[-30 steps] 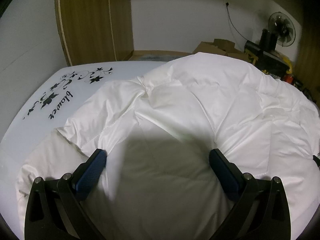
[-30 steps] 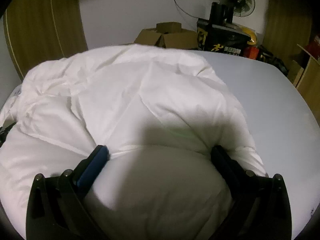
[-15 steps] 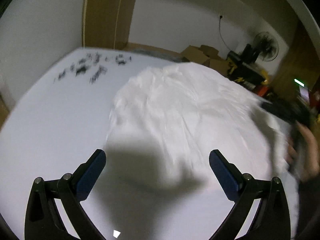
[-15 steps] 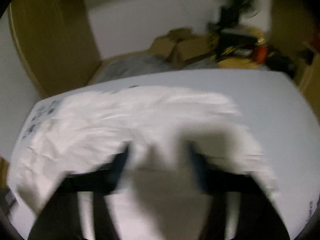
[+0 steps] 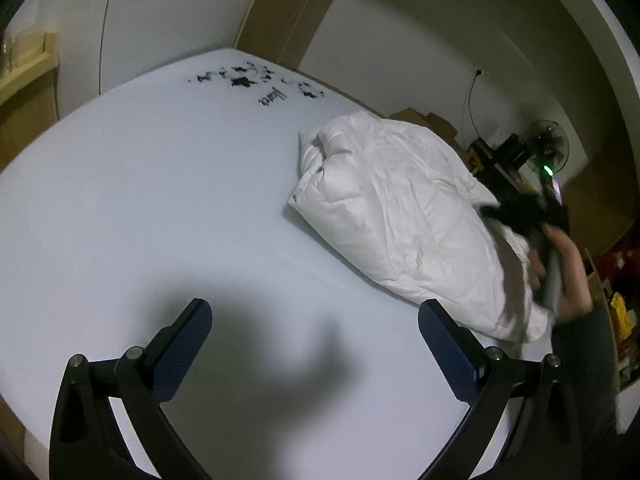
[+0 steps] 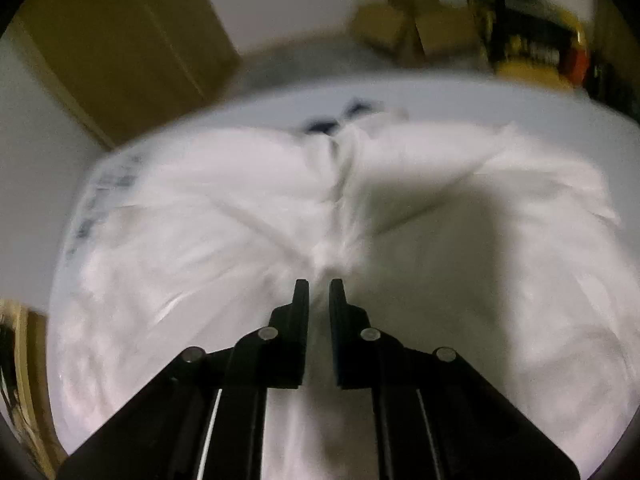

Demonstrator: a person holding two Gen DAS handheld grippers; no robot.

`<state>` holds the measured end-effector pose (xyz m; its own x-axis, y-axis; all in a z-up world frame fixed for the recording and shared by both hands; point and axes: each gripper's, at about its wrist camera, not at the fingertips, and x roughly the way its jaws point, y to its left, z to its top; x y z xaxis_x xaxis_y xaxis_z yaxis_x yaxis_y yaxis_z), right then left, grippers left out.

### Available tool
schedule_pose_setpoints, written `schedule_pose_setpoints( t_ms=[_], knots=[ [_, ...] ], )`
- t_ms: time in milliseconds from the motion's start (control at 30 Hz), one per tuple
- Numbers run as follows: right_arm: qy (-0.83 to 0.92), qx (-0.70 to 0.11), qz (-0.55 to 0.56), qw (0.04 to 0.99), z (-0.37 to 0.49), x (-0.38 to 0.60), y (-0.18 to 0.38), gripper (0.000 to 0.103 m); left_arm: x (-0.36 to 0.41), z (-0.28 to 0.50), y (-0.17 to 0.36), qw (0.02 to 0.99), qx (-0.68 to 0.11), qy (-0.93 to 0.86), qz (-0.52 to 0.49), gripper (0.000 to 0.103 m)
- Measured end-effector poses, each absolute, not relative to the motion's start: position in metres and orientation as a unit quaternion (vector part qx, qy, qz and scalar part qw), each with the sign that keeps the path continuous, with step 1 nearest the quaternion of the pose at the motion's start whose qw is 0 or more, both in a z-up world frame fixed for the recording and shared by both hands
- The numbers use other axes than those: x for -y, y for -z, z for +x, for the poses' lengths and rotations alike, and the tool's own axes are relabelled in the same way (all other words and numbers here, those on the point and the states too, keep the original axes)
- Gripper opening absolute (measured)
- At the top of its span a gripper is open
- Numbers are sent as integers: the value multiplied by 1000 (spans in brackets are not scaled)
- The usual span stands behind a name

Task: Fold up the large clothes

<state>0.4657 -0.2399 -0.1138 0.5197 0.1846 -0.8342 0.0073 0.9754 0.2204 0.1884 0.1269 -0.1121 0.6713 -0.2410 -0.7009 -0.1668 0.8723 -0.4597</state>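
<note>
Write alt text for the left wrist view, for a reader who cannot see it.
The open left gripper hovers over a bare stretch of white table, holding nothing. To its right lies a puffy white folded garment, with the right gripper at its far edge. Black floral print marks the table's far end.

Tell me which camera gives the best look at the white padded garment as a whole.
The left wrist view: the white padded garment lies sharp as a folded bundle on the white surface, outline mostly visible, right end hidden by the hand. The right wrist view shows it only blurred and too close, bunched cloth between the nearly shut tongs of the right gripper.
</note>
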Motion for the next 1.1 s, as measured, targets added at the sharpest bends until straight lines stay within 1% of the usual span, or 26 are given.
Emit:
schedule_pose_setpoints(
  t_ms=[67, 100, 167, 233, 267, 367, 400, 467, 500, 567, 633, 700, 733, 767, 800, 833, 933, 967, 1000, 1033, 1067, 1100],
  knots=[
    [-42, -502, 101, 858, 435, 238, 121, 10, -125, 196, 116, 875, -409, 35, -258, 103],
    [-48, -520, 108, 846, 426, 236, 138, 8, -122, 201, 119, 872, -414, 42, -257, 103],
    [-55, -501, 78, 860, 420, 231, 154, 6, -115, 206, 124, 867, -422, 53, -261, 103],
    [-57, -502, 43, 862, 417, 224, 147, 7, -111, 206, 129, 863, -424, 61, -268, 103],
    [-53, -503, 29, 862, 407, 219, 137, 9, -111, 204, 133, 861, -427, 62, -270, 103],
    [-82, -477, 65, 873, 365, 216, 104, 9, -116, 204, 147, 850, -443, 48, -280, 103],
    [-73, -489, 76, 866, 353, 215, 110, 9, -119, 205, 151, 846, -448, 44, -285, 103],
    [-66, -529, 60, 844, 352, 205, 151, 8, -125, 205, 156, 839, -455, 39, -295, 103],
    [-69, -511, 45, 856, 351, 200, 159, 8, -126, 205, 157, 838, -456, 38, -299, 103],
    [-74, -516, 45, 852, 351, 198, 153, 9, -127, 202, 155, 839, -451, 41, -303, 103],
    [-77, -525, 79, 844, 342, 205, 139, 9, -127, 197, 153, 842, -447, 42, -300, 103],
    [-81, -516, 65, 850, 328, 199, 133, 9, -128, 198, 155, 840, -449, 36, -302, 103],
    [-80, -541, 63, 835, 328, 195, 148, 7, -128, 200, 158, 837, -453, 35, -305, 103],
    [-82, -543, 59, 834, 330, 193, 158, 5, -127, 202, 161, 832, -459, 36, -310, 103],
    [-88, -528, 51, 843, 332, 191, 162, 5, -125, 203, 161, 827, -463, 40, -317, 103],
    [-92, -531, 56, 840, 334, 192, 161, 5, -125, 205, 161, 824, -463, 47, -322, 103],
    [-119, -546, 124, 820, 330, 209, 151, 9, -122, 207, 155, 820, -457, 70, -337, 103],
    [-123, -536, 138, 824, 323, 215, 145, 13, -123, 209, 154, 819, -453, 75, -343, 103],
    [-124, -518, 141, 835, 314, 220, 137, 19, -125, 212, 155, 815, -453, 81, -353, 103],
    [-122, -501, 142, 845, 303, 225, 131, 43, -127, 216, 156, 809, -456, 85, -362, 103],
    [-121, -494, 149, 848, 293, 230, 130, 70, -129, 223, 158, 800, -460, 93, -375, 103],
    [-124, -489, 167, 847, 286, 236, 129, 77, -131, 234, 163, 785, -470, 103, -390, 103]
  ],
)
